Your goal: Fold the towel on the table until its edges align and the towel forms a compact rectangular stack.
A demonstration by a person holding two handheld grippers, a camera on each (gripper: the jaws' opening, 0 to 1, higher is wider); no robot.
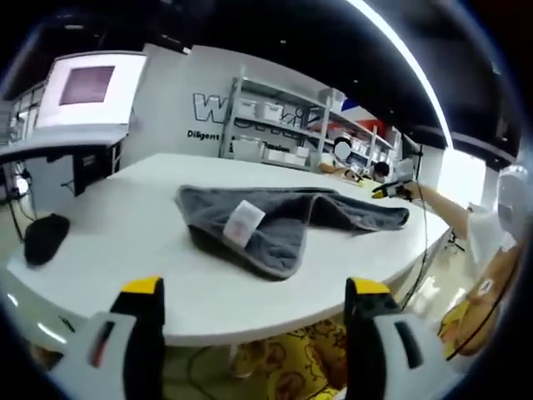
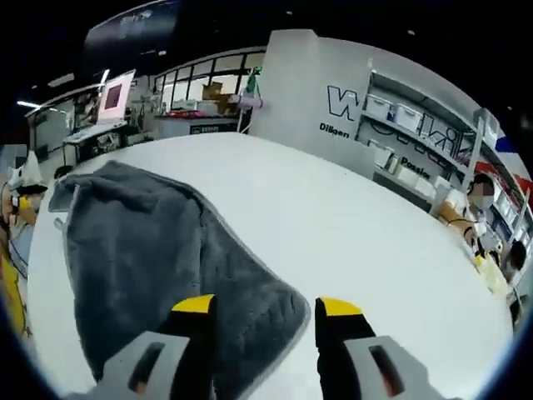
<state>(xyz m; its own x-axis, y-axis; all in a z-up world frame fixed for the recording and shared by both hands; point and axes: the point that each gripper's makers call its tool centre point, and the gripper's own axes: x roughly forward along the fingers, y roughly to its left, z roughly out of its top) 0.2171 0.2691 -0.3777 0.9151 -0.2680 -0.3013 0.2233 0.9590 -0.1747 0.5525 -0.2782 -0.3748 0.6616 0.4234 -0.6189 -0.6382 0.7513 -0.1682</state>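
Towel (image 1: 275, 221), grey, lies crumpled mid-frame in the left gripper view, on the white table (image 1: 125, 233), with a white label (image 1: 244, 223) showing on its top fold. Left gripper (image 1: 254, 304) hangs off the table's near edge, well apart from the cloth, jaws spread, holding nothing; probably backed off to line up a grab. In the right gripper view the towel (image 2: 141, 250) fills the lower left, one rounded corner reaching toward frame bottom. Right gripper (image 2: 265, 310) sits just over that corner, jaws apart and empty, left jaw over the cloth and right jaw over bare table (image 2: 350, 225). Looks poised to pinch the corner for a fold; contact can't be judged. Towel isn't squared yet: edges are uneven and bunched, so folding has barely begun.

Table is smooth, white and rounded. A small black object (image 1: 43, 237) rests at centre left in the left gripper view. Room is an open workshop: shelves (image 1: 283, 125) with bins at top centre, a grey wall with lettering, a monitor (image 1: 87, 87) upper left. A person (image 1: 491, 242) sits at the right edge.
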